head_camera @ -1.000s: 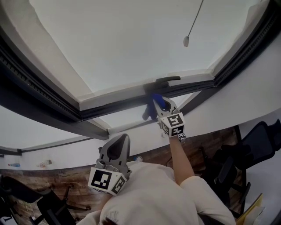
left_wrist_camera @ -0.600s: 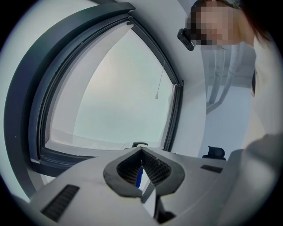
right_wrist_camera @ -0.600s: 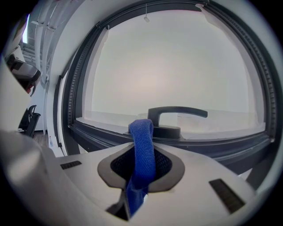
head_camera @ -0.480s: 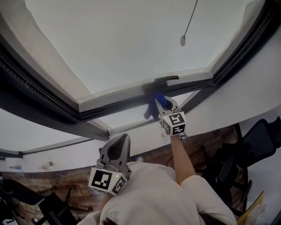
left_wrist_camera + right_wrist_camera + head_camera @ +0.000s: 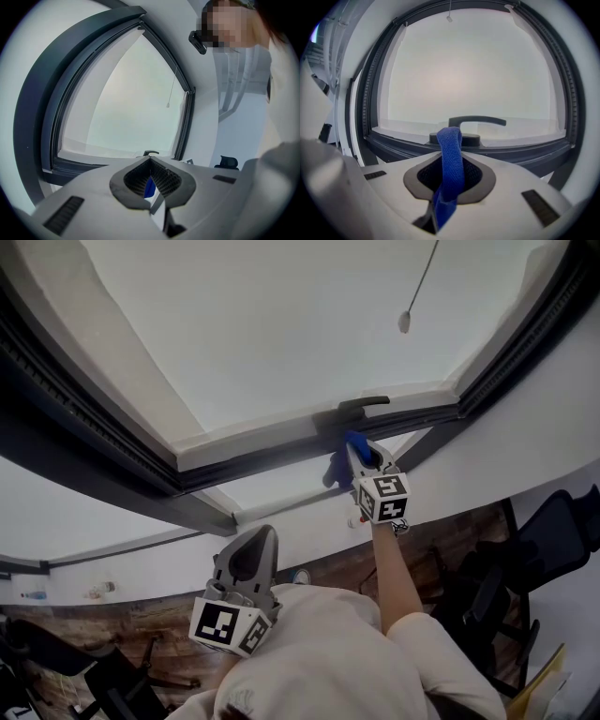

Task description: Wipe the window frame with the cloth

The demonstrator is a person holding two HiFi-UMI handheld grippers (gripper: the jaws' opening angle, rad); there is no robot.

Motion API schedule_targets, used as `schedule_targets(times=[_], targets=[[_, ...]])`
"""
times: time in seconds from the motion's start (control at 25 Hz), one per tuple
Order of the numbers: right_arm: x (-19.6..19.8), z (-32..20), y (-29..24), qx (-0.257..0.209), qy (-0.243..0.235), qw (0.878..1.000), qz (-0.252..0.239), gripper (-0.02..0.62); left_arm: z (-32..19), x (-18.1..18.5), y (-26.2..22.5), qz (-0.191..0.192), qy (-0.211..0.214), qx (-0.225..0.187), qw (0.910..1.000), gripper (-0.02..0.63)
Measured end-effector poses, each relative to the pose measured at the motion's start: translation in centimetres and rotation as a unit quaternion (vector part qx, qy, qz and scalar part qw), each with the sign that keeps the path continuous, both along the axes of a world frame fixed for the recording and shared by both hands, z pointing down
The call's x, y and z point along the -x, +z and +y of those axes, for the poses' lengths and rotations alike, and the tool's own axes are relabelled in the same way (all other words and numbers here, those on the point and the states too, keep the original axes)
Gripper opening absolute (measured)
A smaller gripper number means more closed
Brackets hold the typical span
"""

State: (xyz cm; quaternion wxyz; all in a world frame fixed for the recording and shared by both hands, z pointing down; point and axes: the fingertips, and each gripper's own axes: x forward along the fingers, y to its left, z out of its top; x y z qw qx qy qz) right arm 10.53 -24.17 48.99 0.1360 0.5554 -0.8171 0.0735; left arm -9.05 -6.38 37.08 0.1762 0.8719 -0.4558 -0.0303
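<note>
So we had right gripper [image 5: 360, 450] clamped on cloth [image 5: 451, 157] at window frame [image 5: 262, 461]; left gripper [image 5: 256, 542] closed, empty.

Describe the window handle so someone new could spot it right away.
Find the big dark window frame and follow its lower rail to the middle. The handle is a dark lever lying level on an oval base, just beyond the blue cloth held in the right claw. Nothing else juts from that rail.
</note>
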Motion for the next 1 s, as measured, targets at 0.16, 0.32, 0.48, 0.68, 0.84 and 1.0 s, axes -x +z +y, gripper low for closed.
schedule_targets(times=[0.16,0.32,0.48,0.68,0.84,1.0], targets=[[-1.7,2.1,-1.9,-0.027,0.035,0.998,-0.037,0.058,0.4,1.0,0.2,0.002,0.007,0.003,1.0000,0.009],[-2.8,4.7,-3.9,-0.050,0.067,0.995,-0.045,0.058,0.8,1.7,0.1,0.004,0.028,0.006,0.9996,0.009],[-3.4,7.6,-5.7,-0.061,0.107,0.991,-0.051,0.058,1.5,2.5,-0.3,0.006,0.053,0.004,0.9985,0.009],[-3.4,10.7,-7.4,-0.088,0.140,0.984,-0.063,0.058,2.3,4.0,0.3,0.003,0.069,0.004,0.9976,0.009],[-3.5,12.3,-7.4,-0.095,0.158,0.980,-0.075,0.058,3.0,4.7,0.8,-0.008,0.072,0.008,0.9974,0.009],[-4.0,12.1,-7.8,-0.104,0.148,0.980,-0.084,0.058,2.8,3.8,0.8,-0.018,0.061,0.006,0.9979,0.009]])
